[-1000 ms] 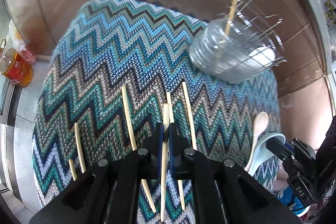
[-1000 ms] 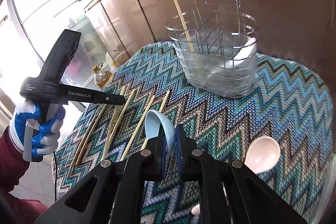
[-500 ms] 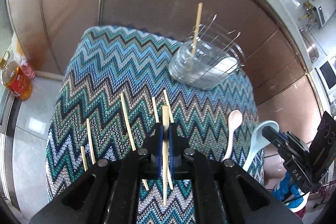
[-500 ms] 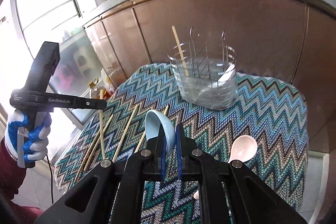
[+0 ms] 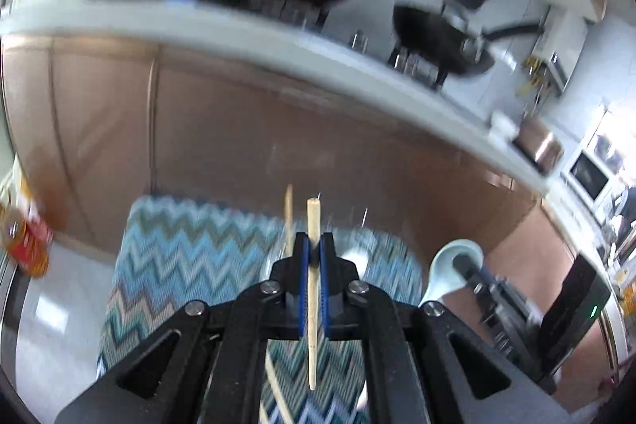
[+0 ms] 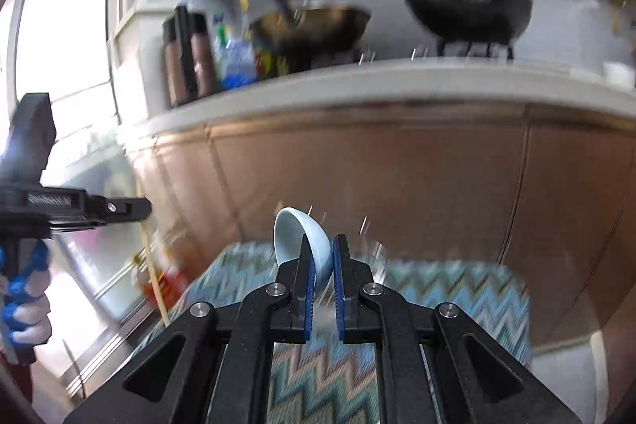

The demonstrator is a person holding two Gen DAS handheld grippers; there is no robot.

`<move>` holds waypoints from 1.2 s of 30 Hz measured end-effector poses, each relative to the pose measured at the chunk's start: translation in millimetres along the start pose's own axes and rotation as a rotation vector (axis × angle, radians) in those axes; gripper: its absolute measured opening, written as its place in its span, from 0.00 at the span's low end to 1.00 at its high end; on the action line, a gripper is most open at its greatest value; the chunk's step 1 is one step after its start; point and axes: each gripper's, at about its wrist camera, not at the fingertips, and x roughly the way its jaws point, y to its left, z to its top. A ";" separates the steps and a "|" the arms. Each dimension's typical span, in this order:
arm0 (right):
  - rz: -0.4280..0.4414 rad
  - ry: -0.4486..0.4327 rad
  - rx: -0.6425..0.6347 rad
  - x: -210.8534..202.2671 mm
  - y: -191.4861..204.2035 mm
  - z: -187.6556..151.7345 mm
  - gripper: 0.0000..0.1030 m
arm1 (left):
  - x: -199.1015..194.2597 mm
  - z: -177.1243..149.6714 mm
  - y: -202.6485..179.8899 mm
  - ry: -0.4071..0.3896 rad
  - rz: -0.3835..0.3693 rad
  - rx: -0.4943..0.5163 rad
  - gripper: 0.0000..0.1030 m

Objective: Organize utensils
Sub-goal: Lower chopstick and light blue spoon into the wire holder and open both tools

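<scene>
My left gripper (image 5: 313, 241) is shut on a wooden chopstick (image 5: 313, 356), which sticks out past the pads at both ends. It hangs high over the zigzag cloth (image 5: 179, 257). Behind the fingers the wire holder is mostly hidden and blurred; one chopstick standing in it (image 5: 289, 209) shows. My right gripper (image 6: 321, 245) is shut on a pale blue spoon (image 6: 294, 237), bowl upward. In the left wrist view that spoon (image 5: 453, 261) hangs to the right. In the right wrist view the left gripper (image 6: 135, 207) is at the left, its chopstick (image 6: 153, 273) hanging down.
Brown cabinet fronts (image 6: 397, 177) rise behind the table, topped by a white counter (image 6: 397, 78) with woks (image 6: 469, 10) and bottles (image 6: 190, 54). An oil bottle (image 5: 24, 245) stands on the floor at the left. A gloved hand (image 6: 24, 304) holds the left gripper.
Both grippers have risen and tipped upward with the chopstick and the spoon still held. The table has dropped low in both views and the counter has come into sight.
</scene>
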 end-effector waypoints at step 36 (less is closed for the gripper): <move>-0.223 -0.184 -0.052 37.2 -17.8 -29.0 0.32 | 65.4 -7.3 -14.8 -0.345 0.143 0.167 0.27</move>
